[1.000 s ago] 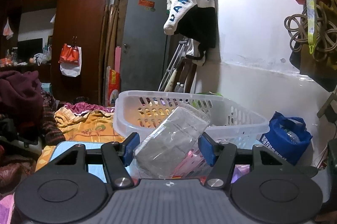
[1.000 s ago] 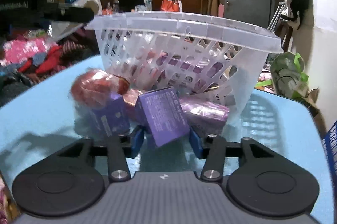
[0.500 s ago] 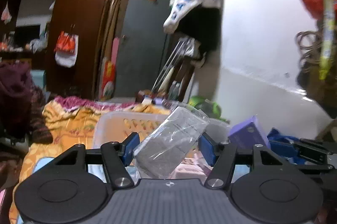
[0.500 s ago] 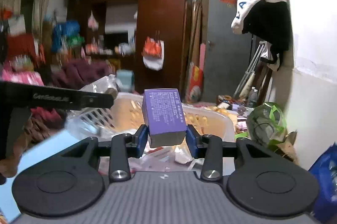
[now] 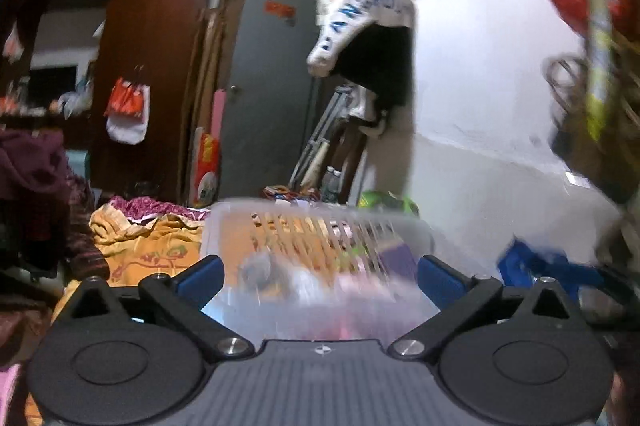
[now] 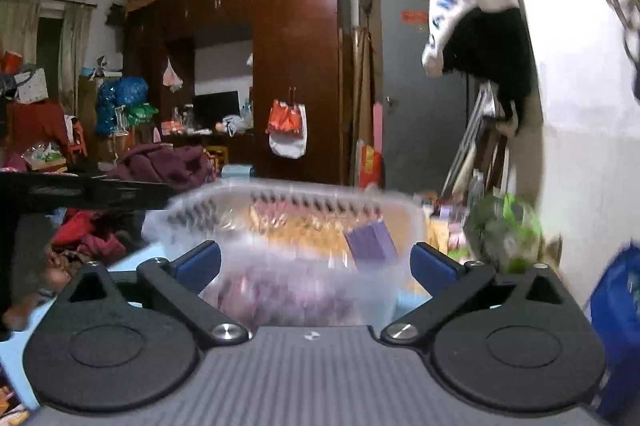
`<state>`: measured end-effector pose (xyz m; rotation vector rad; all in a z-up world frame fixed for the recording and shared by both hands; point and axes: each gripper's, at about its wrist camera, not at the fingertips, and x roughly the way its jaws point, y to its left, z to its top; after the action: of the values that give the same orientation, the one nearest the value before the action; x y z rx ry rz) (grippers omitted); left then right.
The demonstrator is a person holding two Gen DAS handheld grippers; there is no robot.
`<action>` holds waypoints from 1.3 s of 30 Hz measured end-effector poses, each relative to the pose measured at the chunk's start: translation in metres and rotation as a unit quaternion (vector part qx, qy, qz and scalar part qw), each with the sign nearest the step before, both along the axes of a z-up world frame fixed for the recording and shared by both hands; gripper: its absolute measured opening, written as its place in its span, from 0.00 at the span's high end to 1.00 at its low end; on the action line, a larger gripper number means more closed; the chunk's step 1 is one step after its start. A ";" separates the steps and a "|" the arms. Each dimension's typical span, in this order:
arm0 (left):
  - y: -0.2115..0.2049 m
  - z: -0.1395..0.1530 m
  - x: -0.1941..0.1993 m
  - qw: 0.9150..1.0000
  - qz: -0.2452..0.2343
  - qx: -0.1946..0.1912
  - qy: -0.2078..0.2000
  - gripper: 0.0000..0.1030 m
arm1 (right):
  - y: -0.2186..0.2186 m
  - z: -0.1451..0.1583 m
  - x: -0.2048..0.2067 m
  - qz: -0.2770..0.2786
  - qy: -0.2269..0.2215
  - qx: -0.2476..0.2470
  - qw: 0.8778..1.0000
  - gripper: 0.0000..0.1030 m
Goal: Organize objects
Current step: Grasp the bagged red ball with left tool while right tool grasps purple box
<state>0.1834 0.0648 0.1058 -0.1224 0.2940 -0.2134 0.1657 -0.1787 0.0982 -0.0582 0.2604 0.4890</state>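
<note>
Left gripper (image 5: 320, 272) spread wide and empty, right gripper (image 6: 316, 264) likewise, blurred white basket (image 6: 288, 222) just beyond, purple box (image 6: 370, 240) inside its right end

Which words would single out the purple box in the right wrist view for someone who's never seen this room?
Find the translucent white slotted plastic basket on the light blue table, ahead of the open right gripper. Inside it, toward its right end, a small purple cardboard box stands tilted. It alone there is flat-sided and solid purple; the rest is blurred pink and orange.
</note>
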 end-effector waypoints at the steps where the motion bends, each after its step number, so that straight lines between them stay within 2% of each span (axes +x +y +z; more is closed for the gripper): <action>1: -0.006 -0.007 -0.013 1.000 0.000 0.009 -0.004 0.00 | 0.000 -0.011 0.002 -0.003 0.014 -0.007 1.000 0.00; 3: -0.016 -0.023 -0.029 1.000 -0.007 0.022 0.002 0.00 | 0.004 -0.033 0.014 -0.013 0.051 -0.041 0.998 0.00; 6: -0.030 -0.043 -0.031 0.999 -0.032 0.014 0.029 0.01 | 0.010 -0.057 0.039 -0.050 0.090 -0.074 0.992 0.00; 9: -0.047 -0.054 -0.027 0.998 -0.026 0.037 0.036 0.05 | 0.005 -0.064 0.055 -0.049 0.117 -0.050 0.991 0.01; 12: -0.058 -0.063 -0.019 0.997 -0.023 0.056 0.046 0.13 | 0.003 -0.064 0.057 -0.052 0.116 -0.040 0.991 0.01; 14: -0.062 -0.066 -0.012 0.996 -0.023 0.061 0.054 0.26 | 0.004 -0.064 0.059 -0.055 0.113 -0.048 0.991 0.01; 15: -0.063 -0.068 -0.010 0.996 -0.017 0.065 0.054 0.28 | 0.004 -0.064 0.059 -0.056 0.113 -0.050 0.991 0.01; 17: -0.063 -0.070 -0.010 0.997 -0.003 0.067 0.047 0.44 | 0.005 -0.065 0.062 -0.055 0.116 -0.050 0.990 0.02; 20: -0.058 -0.069 -0.013 0.997 -0.005 0.058 0.041 0.49 | 0.009 -0.071 0.065 -0.054 0.120 -0.050 0.990 0.02; 23: -0.051 -0.071 -0.015 0.998 -0.006 0.051 0.034 0.51 | 0.013 -0.073 0.073 -0.053 0.130 -0.050 0.989 0.02; 26: -0.044 -0.072 -0.017 0.999 -0.009 0.038 0.029 0.51 | 0.017 -0.077 0.079 -0.044 0.141 -0.052 0.988 0.05; 30: -0.040 -0.073 -0.019 0.999 -0.012 0.029 0.022 0.51 | 0.020 -0.076 0.076 -0.028 0.138 -0.054 0.989 0.16; 34: -0.034 -0.074 -0.022 1.000 -0.017 0.018 0.017 0.51 | 0.024 -0.076 0.071 -0.014 0.140 -0.066 0.988 0.38; 37: -0.032 -0.074 -0.026 1.000 -0.021 0.014 0.008 0.51 | 0.024 -0.075 0.062 -0.011 0.126 -0.084 0.988 0.45; 39: -0.028 -0.075 -0.029 1.000 -0.022 0.008 0.001 0.51 | 0.021 -0.074 0.055 -0.005 0.119 -0.084 0.989 0.45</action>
<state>0.1546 0.0366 0.0310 -0.0995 0.2999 -0.2555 0.2203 -0.1574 0.0238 -0.1641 0.5362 0.4633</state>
